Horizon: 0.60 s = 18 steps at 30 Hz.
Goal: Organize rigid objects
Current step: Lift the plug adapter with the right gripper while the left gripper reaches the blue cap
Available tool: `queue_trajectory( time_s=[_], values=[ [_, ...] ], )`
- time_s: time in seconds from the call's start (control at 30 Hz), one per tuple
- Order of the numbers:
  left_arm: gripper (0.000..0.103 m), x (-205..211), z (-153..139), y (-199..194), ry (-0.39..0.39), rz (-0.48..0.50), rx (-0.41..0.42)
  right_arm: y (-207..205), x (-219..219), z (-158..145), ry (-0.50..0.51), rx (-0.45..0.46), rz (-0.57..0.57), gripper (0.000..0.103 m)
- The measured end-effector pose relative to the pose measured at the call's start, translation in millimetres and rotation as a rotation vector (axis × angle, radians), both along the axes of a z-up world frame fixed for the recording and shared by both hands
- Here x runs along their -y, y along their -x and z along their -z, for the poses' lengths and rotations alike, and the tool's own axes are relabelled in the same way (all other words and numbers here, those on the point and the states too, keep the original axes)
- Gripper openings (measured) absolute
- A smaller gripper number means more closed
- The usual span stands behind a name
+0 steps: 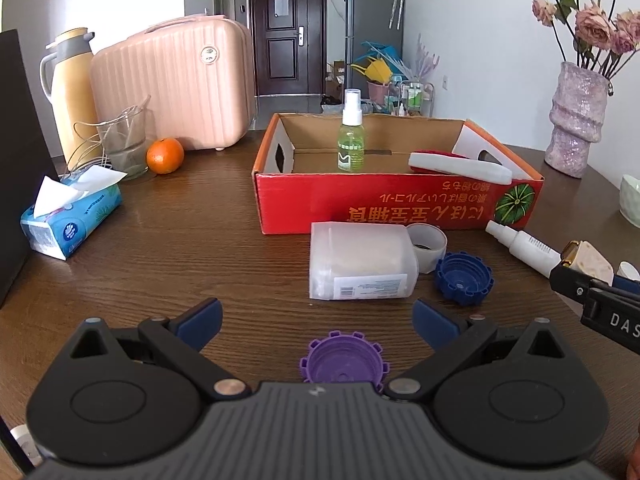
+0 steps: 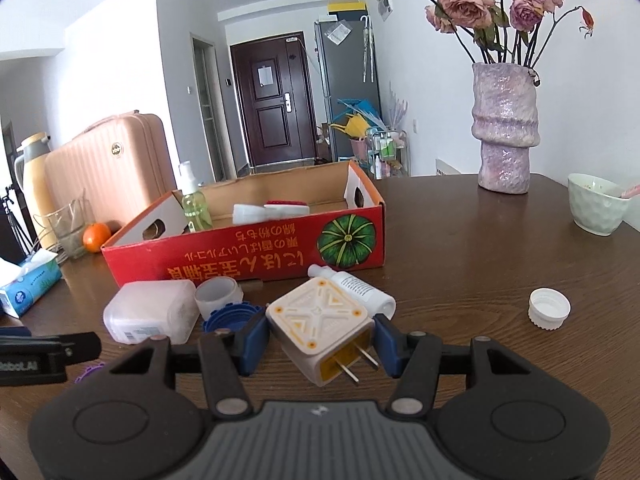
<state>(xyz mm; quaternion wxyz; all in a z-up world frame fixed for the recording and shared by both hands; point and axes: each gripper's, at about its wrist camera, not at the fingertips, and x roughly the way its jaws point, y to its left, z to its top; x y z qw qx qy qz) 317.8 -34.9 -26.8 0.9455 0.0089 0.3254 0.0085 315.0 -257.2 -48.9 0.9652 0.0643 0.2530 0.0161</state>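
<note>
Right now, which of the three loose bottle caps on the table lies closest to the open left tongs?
The purple cap, right between the open left tongs. The blue cap sits farther off beside the white jar; the white cap lies far right.

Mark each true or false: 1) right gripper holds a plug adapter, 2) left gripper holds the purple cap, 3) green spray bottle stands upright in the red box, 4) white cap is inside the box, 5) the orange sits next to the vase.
1) True. The right gripper is shut on the plug adapter, prongs facing the camera.
2) False. The left gripper is open; the purple cap lies on the table between its fingers.
3) True. The green spray bottle stands upright inside the red box.
4) False. The white cap lies on the table, right of the box.
5) False. The orange sits by the pink case, across the table from the vase.
</note>
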Motion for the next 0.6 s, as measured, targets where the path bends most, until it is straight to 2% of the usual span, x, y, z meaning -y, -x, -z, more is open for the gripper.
queue_trajectory(
  time_s=[0.13,0.33,0.6],
  values=[
    [0.103,9,-3,-6,-0.009,0.015,-0.016,2,3,-2,-0.004,0.009,-0.002,0.055],
    [0.103,34,-11,-8,-0.029,0.066,0.011,4,13,-3,-0.004,0.021,0.002,0.055],
    [0.103,72,-8,-11,-0.062,0.13,0.014,5,31,-4,0.008,0.027,0.011,0.055]
  ],
)
